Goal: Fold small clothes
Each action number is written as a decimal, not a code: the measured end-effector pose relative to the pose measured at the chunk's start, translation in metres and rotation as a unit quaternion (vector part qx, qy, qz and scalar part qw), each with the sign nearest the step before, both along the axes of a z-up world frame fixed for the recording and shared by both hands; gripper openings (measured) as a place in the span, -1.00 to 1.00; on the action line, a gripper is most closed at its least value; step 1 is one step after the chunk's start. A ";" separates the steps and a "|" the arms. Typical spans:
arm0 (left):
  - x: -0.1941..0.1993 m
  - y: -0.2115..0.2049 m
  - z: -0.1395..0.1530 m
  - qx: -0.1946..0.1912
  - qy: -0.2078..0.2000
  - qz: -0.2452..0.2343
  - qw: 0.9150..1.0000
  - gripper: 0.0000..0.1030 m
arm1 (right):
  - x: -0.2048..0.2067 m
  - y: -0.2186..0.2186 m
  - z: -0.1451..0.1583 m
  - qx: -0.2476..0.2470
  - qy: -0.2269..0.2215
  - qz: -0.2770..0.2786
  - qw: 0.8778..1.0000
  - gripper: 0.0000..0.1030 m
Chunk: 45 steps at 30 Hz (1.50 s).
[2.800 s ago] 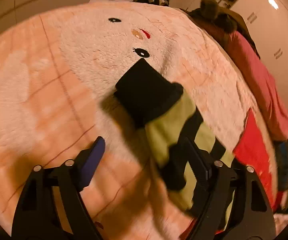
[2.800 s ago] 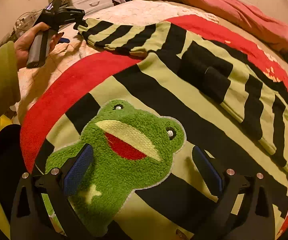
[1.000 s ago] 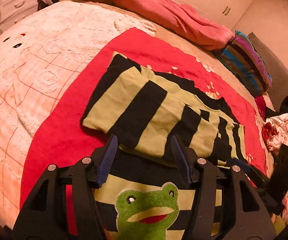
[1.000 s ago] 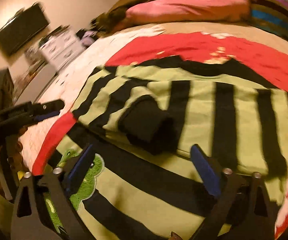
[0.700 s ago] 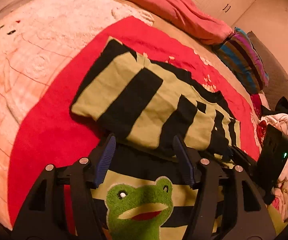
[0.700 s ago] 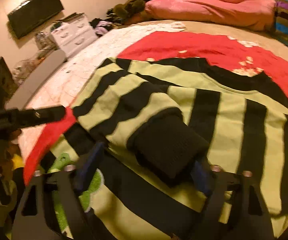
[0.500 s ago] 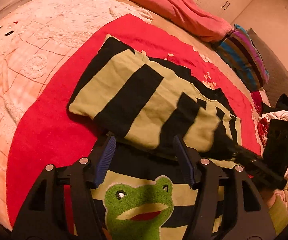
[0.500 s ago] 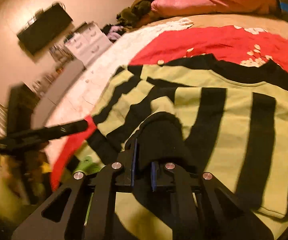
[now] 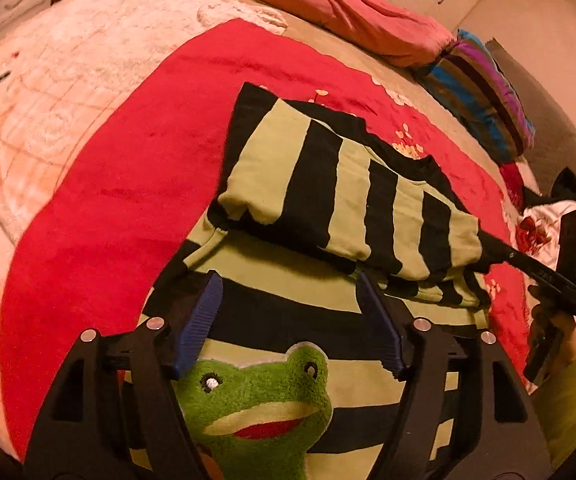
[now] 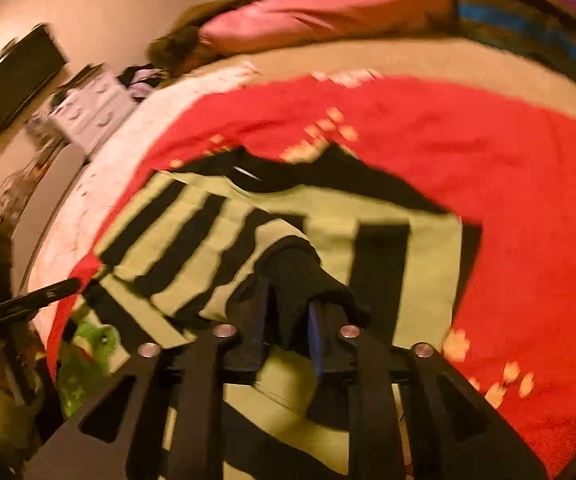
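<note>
A green-and-black striped sweater (image 9: 339, 200) with a green frog patch (image 9: 260, 396) lies on a red blanket (image 9: 128, 152). One sleeve is folded across the chest. My left gripper (image 9: 291, 320) is open and empty, just above the frog patch. My right gripper (image 10: 288, 312) is shut on the sleeve's black cuff (image 10: 299, 280) and holds it lifted over the sweater (image 10: 367, 264). The right gripper also shows in the left wrist view (image 9: 527, 268), at the sweater's right edge.
A pink pillow (image 9: 327, 0) and a striped cushion (image 9: 483, 96) lie at the bed's far side. A cream fleece blanket (image 9: 48, 80) covers the left. Clothes (image 9: 543, 216) are heaped at the right. A white drawer unit (image 10: 88, 108) stands beyond the bed.
My right gripper closed on the black sleeve cuff and pulled it up and to the right. My left gripper let go of the other sleeve earlier and came back over the frog patch.
</note>
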<state>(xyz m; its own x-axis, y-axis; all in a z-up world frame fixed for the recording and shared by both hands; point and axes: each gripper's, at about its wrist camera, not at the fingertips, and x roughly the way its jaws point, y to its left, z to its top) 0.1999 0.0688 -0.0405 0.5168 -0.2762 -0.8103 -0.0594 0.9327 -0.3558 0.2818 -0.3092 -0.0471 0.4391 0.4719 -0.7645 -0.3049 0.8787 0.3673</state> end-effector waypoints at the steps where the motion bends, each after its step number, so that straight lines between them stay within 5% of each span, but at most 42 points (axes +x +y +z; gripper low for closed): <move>1: 0.002 -0.003 0.004 0.015 -0.007 -0.003 1.000 0.23 | -0.006 -0.006 -0.004 0.025 -0.002 -0.009 1.000 -0.10; 5: 0.020 -0.018 0.021 0.095 -0.035 -0.018 0.995 0.40 | -0.028 -0.017 0.000 0.079 -0.036 0.000 0.996 0.06; 9: 0.058 -0.040 0.024 0.139 -0.035 -0.056 0.988 0.39 | -0.034 -0.005 0.003 0.009 -0.046 0.042 0.998 0.14; 12: 0.083 -0.053 0.018 0.148 -0.019 -0.084 0.985 0.16 | -0.033 0.004 -0.002 -0.037 -0.064 0.070 0.995 0.15; 16: 0.108 -0.063 -0.006 0.143 0.025 -0.100 0.984 0.12 | -0.021 0.020 -0.016 -0.074 -0.051 0.095 0.991 0.17; 20: 0.114 -0.063 -0.032 0.152 0.058 -0.098 0.982 0.12 | -0.014 0.015 -0.022 -0.029 -0.015 0.125 0.992 -0.62; 23: 0.111 -0.059 -0.038 0.149 0.057 -0.098 0.982 0.13 | -0.020 -0.003 -0.016 0.009 -0.015 0.135 0.991 -0.73; 30: 0.110 -0.057 -0.043 0.145 0.055 -0.095 0.983 0.14 | -0.036 -0.025 -0.034 0.006 0.012 0.119 0.993 -0.86; 33: 0.107 -0.058 -0.043 0.152 0.053 -0.099 0.982 0.16 | -0.044 -0.023 -0.043 0.005 0.021 0.106 0.994 -0.74; 37: 0.106 -0.061 -0.044 0.158 0.049 -0.103 0.981 0.18 | -0.051 -0.029 -0.027 0.078 0.021 0.082 0.993 0.34; 41: 0.107 -0.061 -0.044 0.157 0.047 -0.101 0.981 0.20 | -0.048 -0.035 -0.003 0.153 0.001 0.059 0.986 0.55; 45: 0.106 -0.064 -0.045 0.159 0.042 -0.101 0.981 0.26 | -0.022 -0.038 -0.009 0.184 0.046 -0.013 0.982 0.57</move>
